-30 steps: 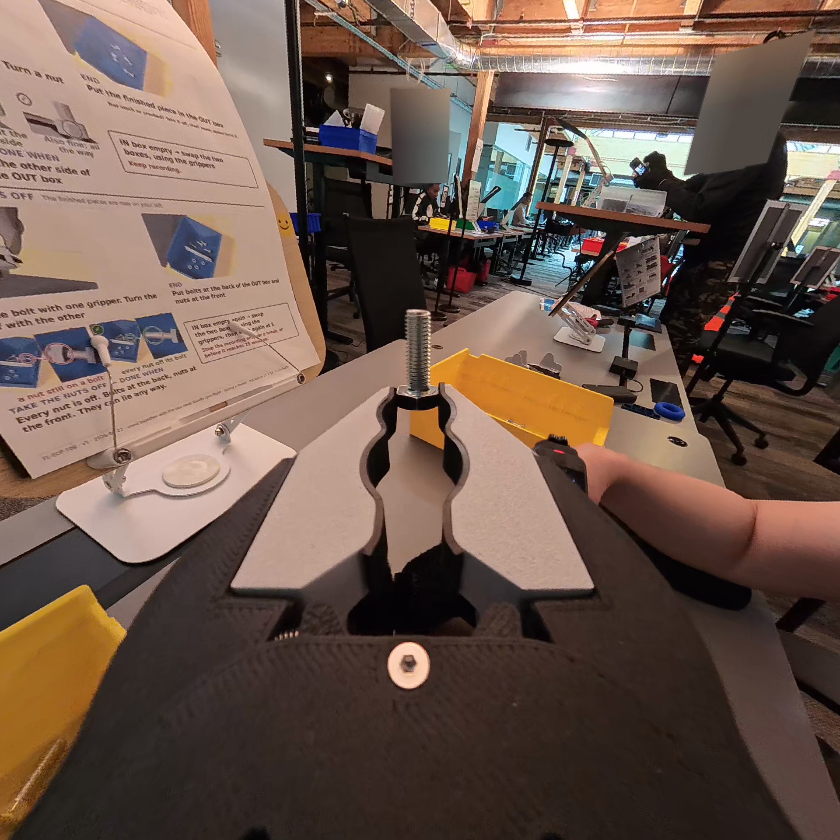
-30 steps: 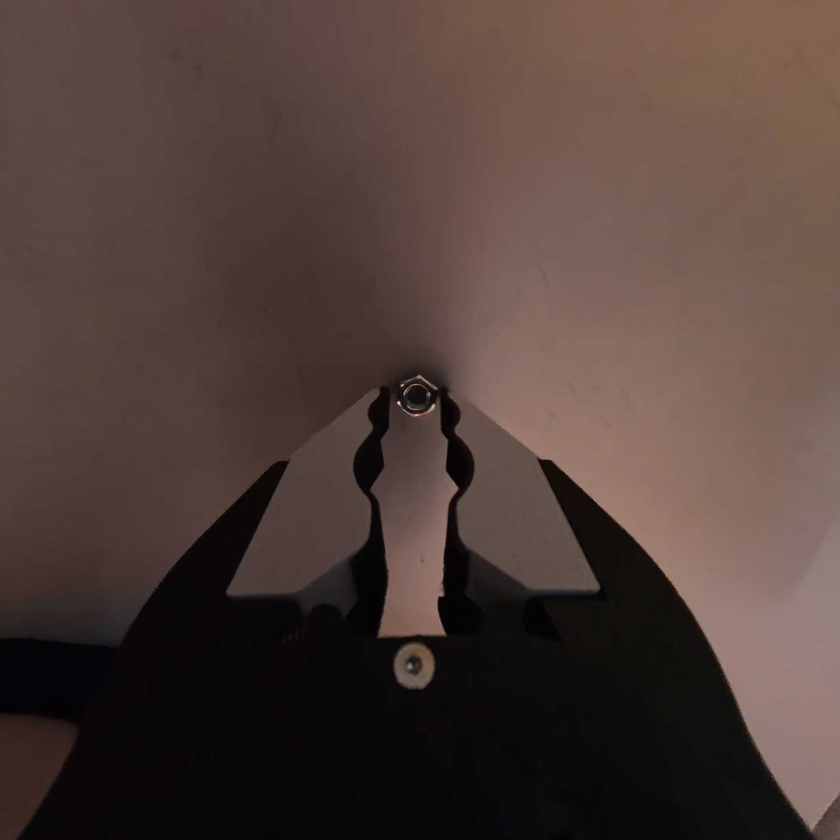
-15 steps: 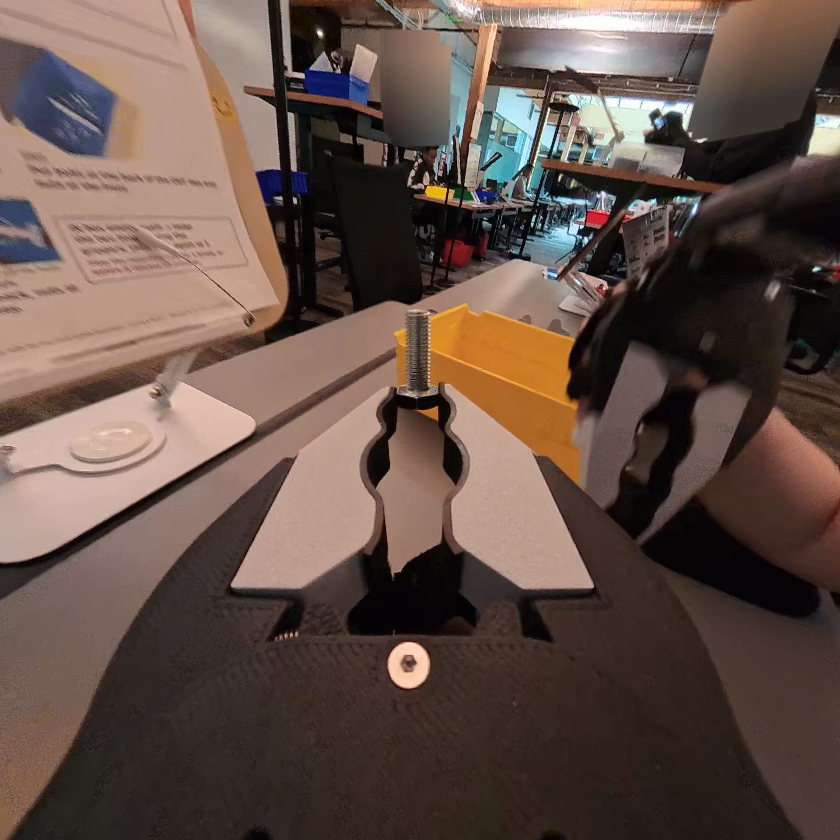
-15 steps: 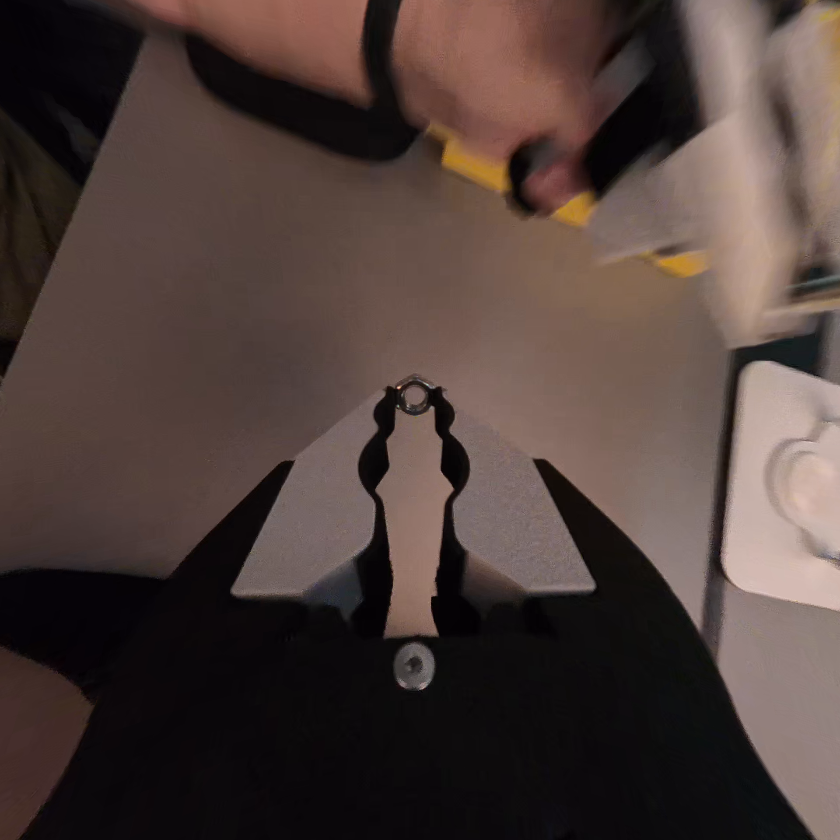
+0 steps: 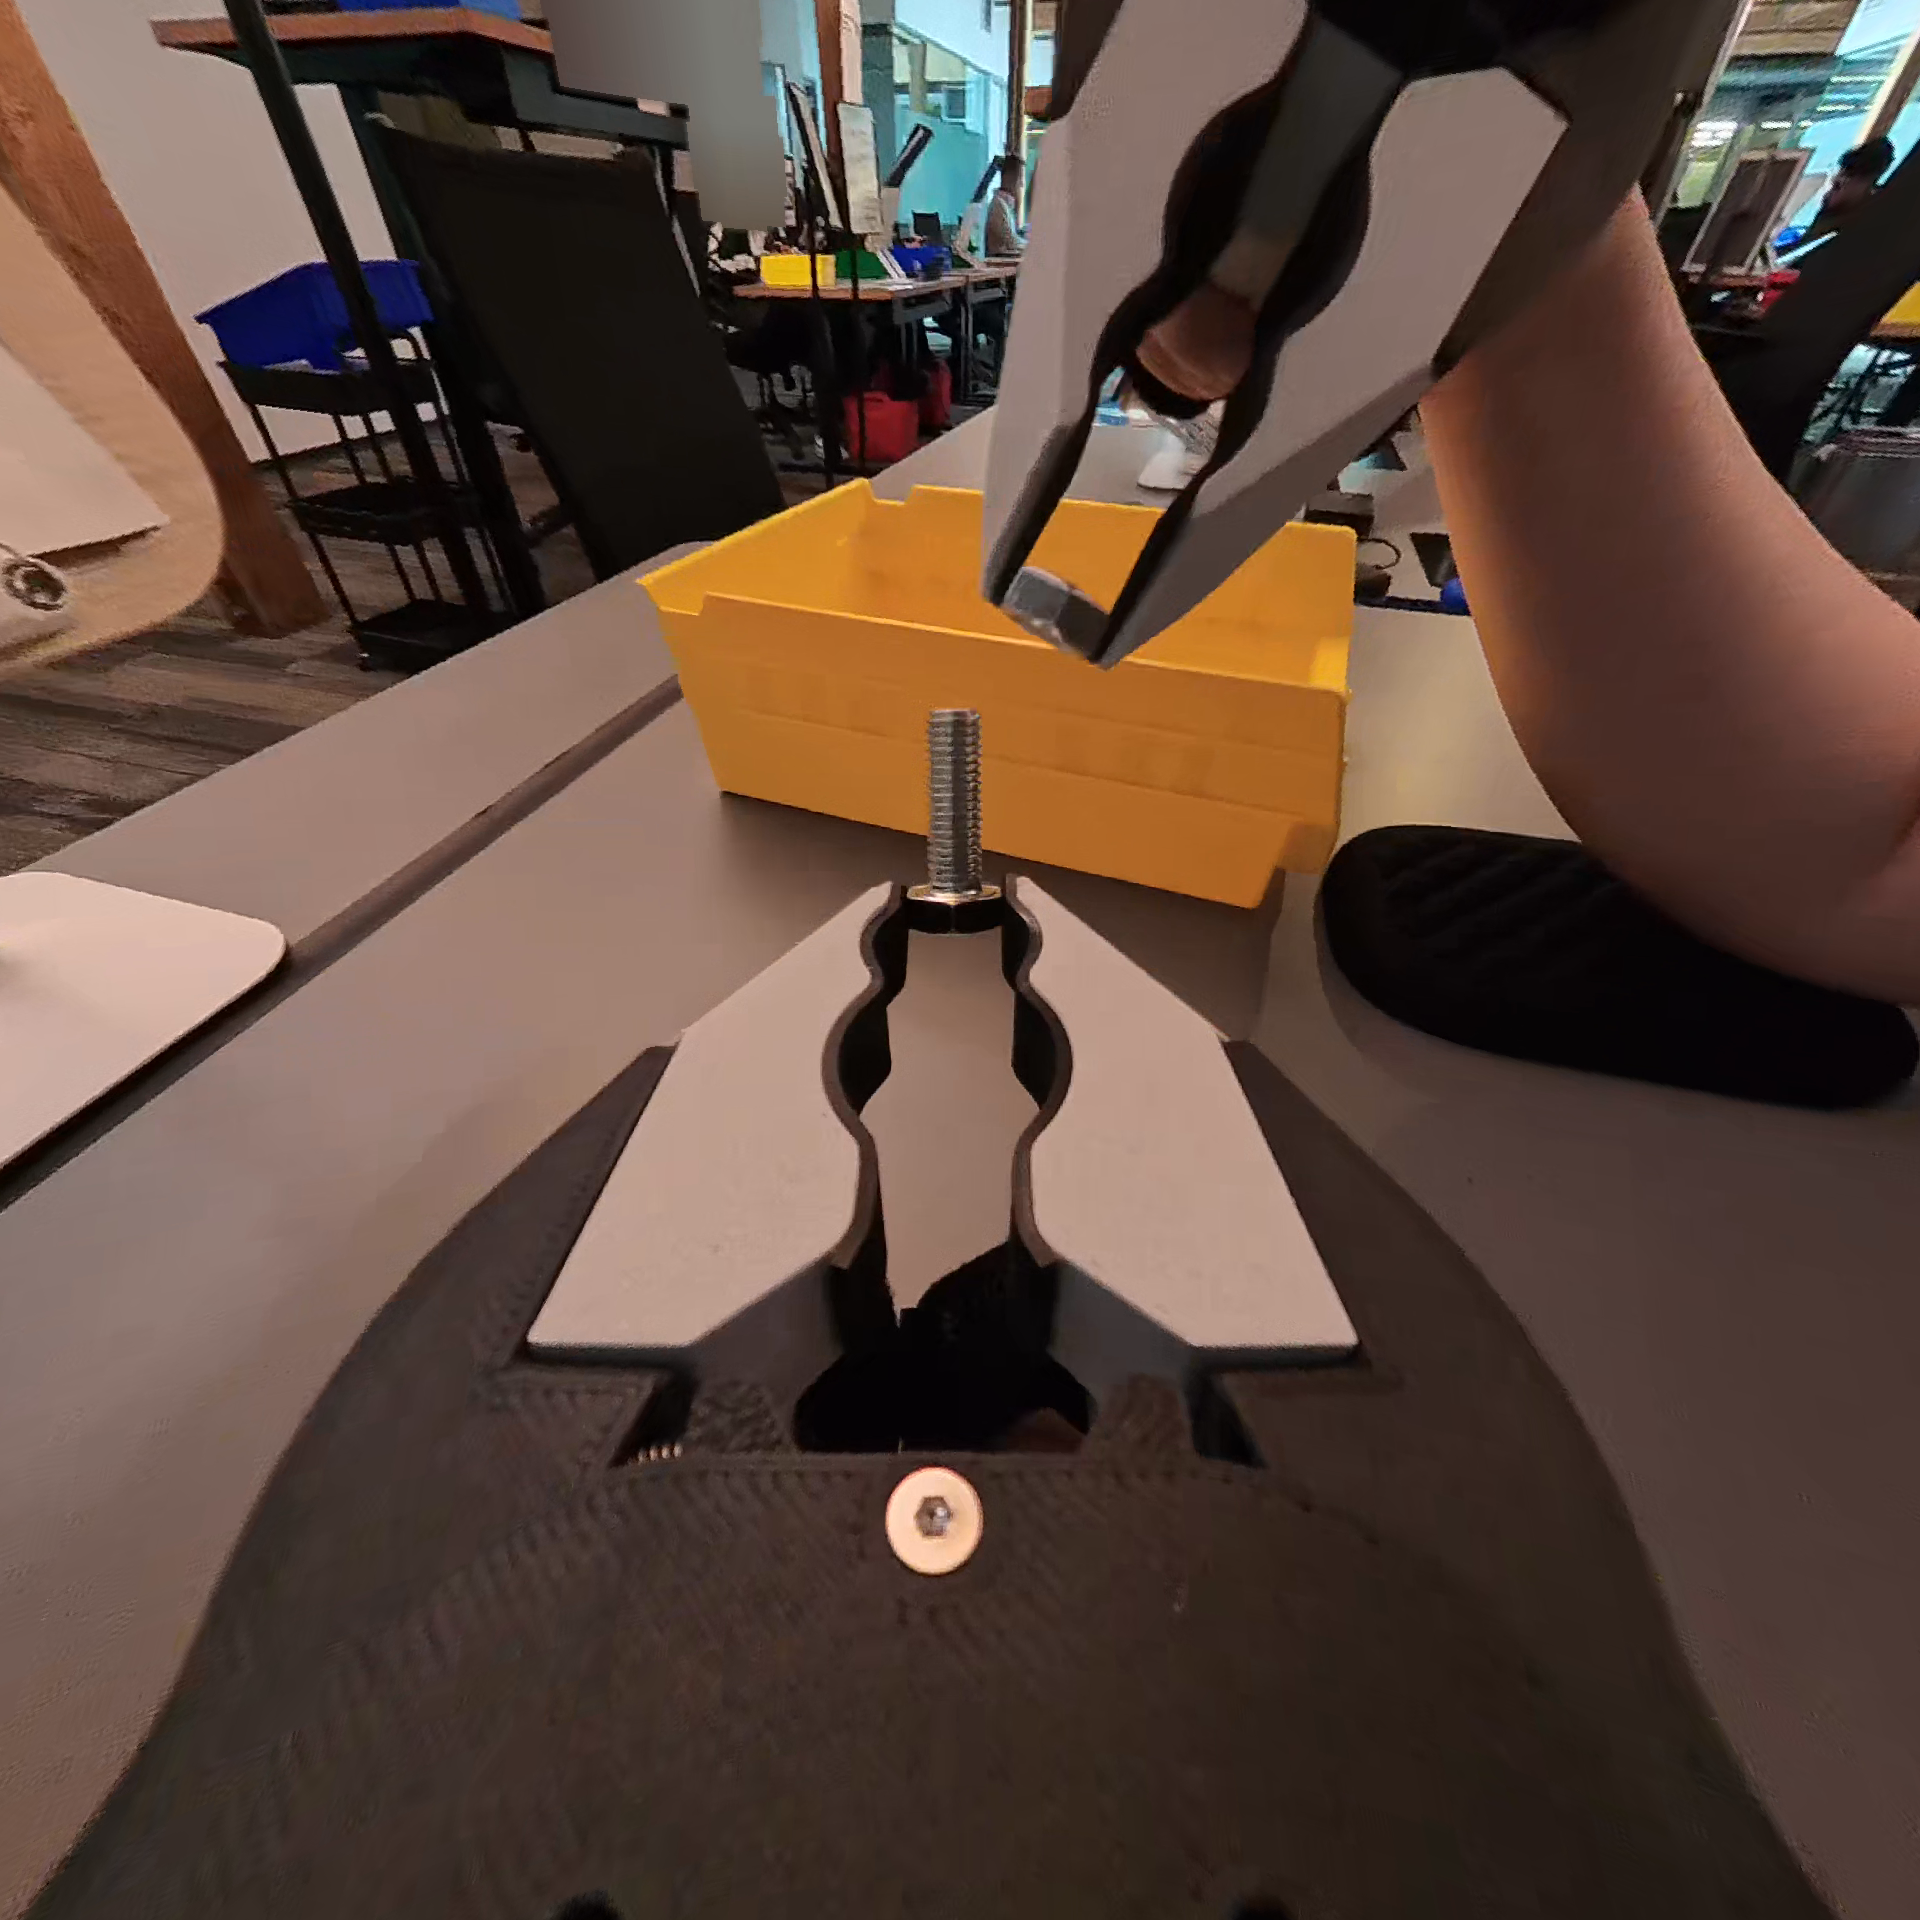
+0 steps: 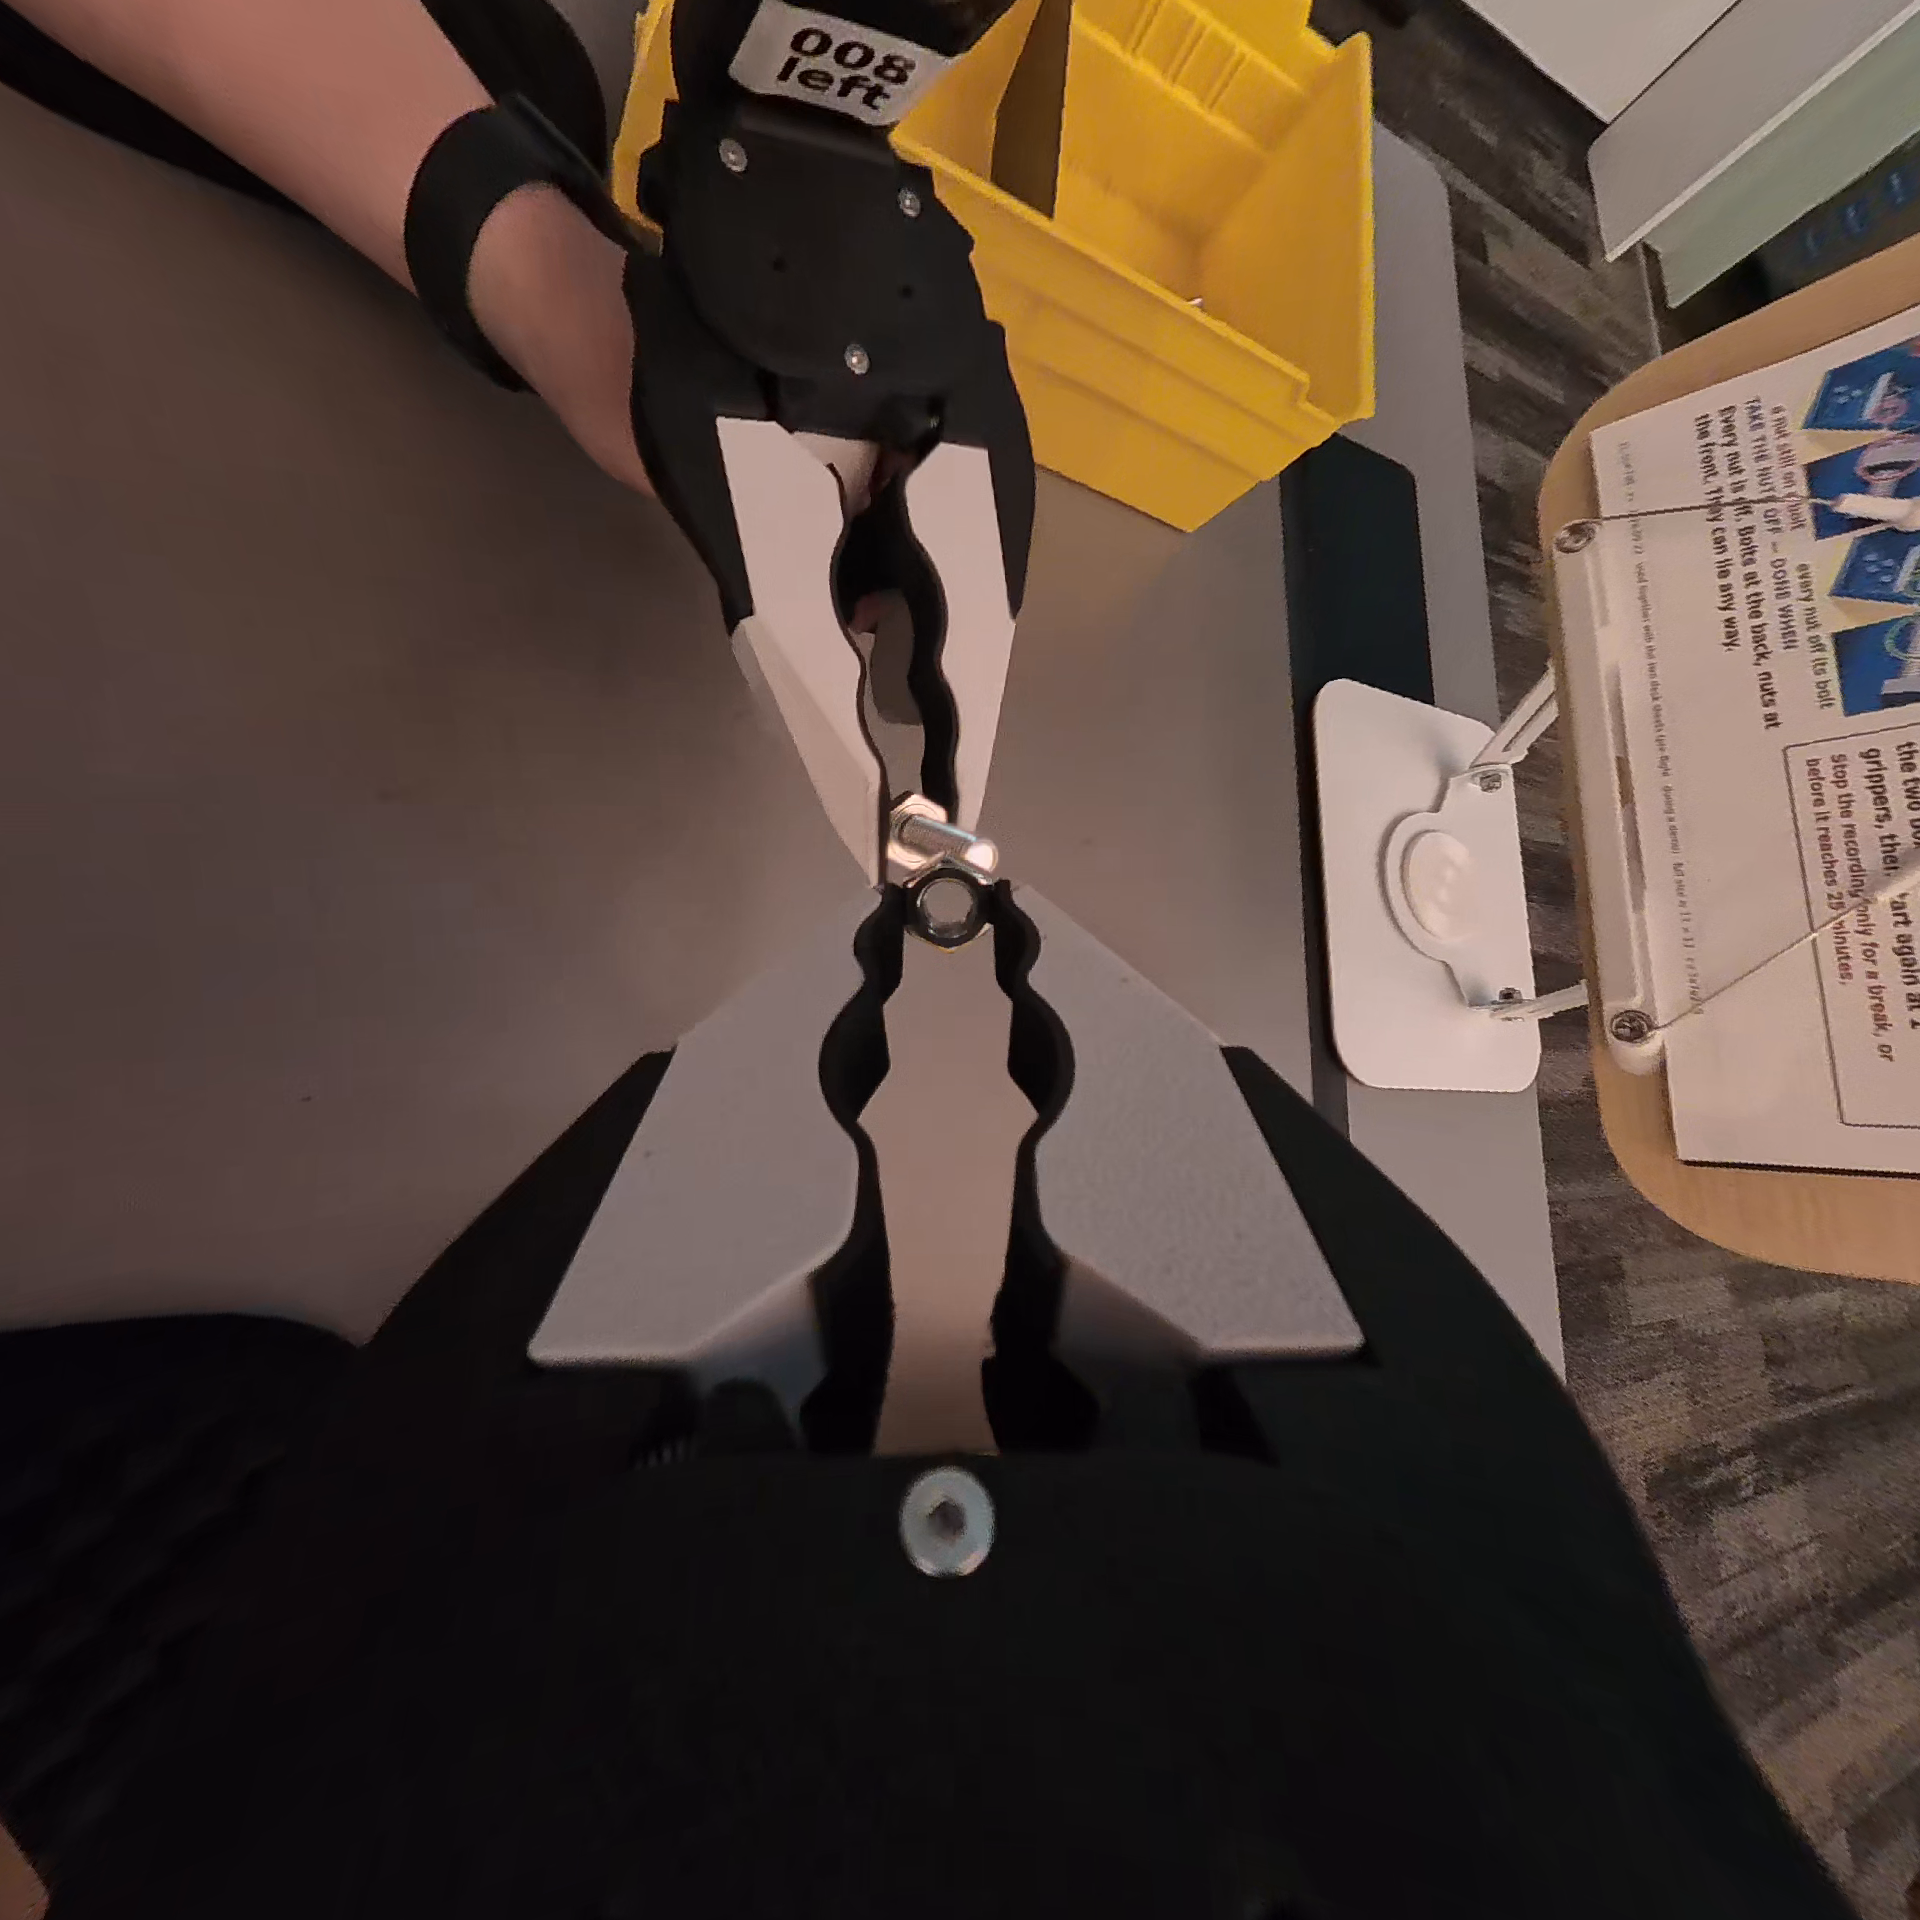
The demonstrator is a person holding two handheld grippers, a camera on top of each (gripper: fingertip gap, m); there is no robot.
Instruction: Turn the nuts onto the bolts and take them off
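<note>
- Left hand-held gripper (image 5: 951,914), at centre frame in the left wrist view: closed down to a narrow gap at the tips, clamped on the hex head of the bolt (image 5: 954,800), threaded shank pointing straight up.
- Right hand-held gripper (image 5: 1060,623), reaching down from the upper right of that view: tips nearly together, pinching the nut (image 5: 1055,615) by its flats.
- Nut above and a little to the right of the bolt tip, clearly apart from it; not yet touching the thread.
- In the right wrist view, nut (image 6: 943,920) at mid-frame with its bore facing the camera, bolt (image 6: 940,840) just above it between the left hand-held gripper's tips (image 6: 914,831); bore and shank look offset there, though foreshortening makes the true alignment hard to judge.
- Progress, as a judgement: both parts picked up and brought together, so the fetching is done; no thread engaged yet.
- Left to do for this pair: centring the bore over the tip, seating it square, turning it on, then turning it off again.
- Yellow bin (image 5: 997,707) on the grey counter (image 5: 416,935) behind the bolt in the left wrist view; contents not visible from this angle.
- Second yellow bin (image 6: 1164,291) at the top of the right wrist view, with dividers; further parts in it hard to make out.
- Instruction sheet on a stand (image 6: 1766,727) at the right edge of that view.
</note>
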